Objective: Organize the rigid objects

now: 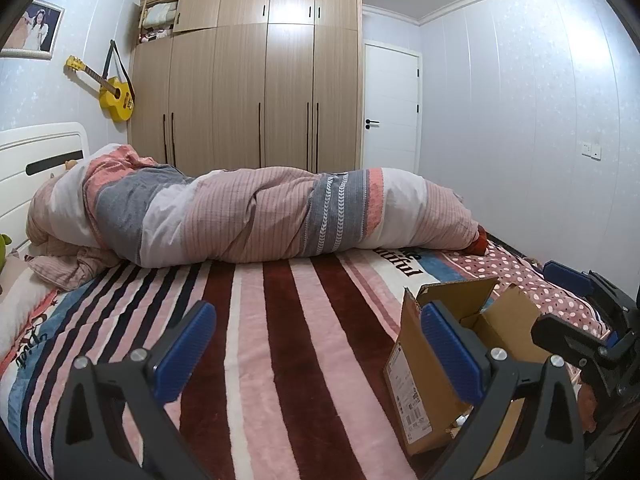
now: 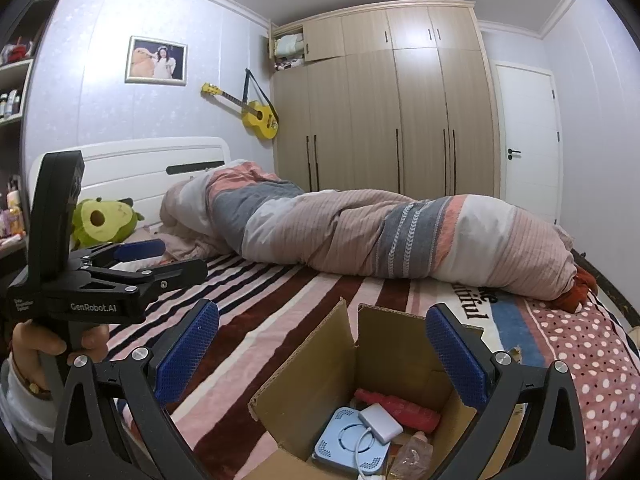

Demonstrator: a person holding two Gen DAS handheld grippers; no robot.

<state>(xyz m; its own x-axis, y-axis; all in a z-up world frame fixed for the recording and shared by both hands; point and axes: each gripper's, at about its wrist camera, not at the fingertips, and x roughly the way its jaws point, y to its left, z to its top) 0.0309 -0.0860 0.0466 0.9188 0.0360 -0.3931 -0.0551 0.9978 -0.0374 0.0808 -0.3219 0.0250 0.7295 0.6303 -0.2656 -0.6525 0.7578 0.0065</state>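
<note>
An open cardboard box (image 2: 384, 344) stands on the striped bed cover (image 1: 280, 340). Inside lie a blue-grey square device (image 2: 350, 444), a white charger (image 2: 380, 420) with its cable, a red object (image 2: 400, 408) and a clear plastic item (image 2: 412, 454). My right gripper (image 2: 322, 356) hangs open over the box mouth, nothing between its blue pads. My left gripper (image 1: 318, 350) is open and empty above the bed cover, left of the box (image 1: 424, 380). In the right wrist view a hand (image 2: 48, 344) holds the left gripper (image 2: 182, 256) at the far left.
A rolled pink and grey quilt (image 1: 260, 216) lies across the bed behind the box. A green plush toy (image 2: 104, 220) sits by the white headboard (image 2: 152, 160). Beyond stand a wooden wardrobe (image 1: 248, 80) and a white door (image 1: 390, 108); a yellow guitar (image 1: 114, 96) hangs on the wall.
</note>
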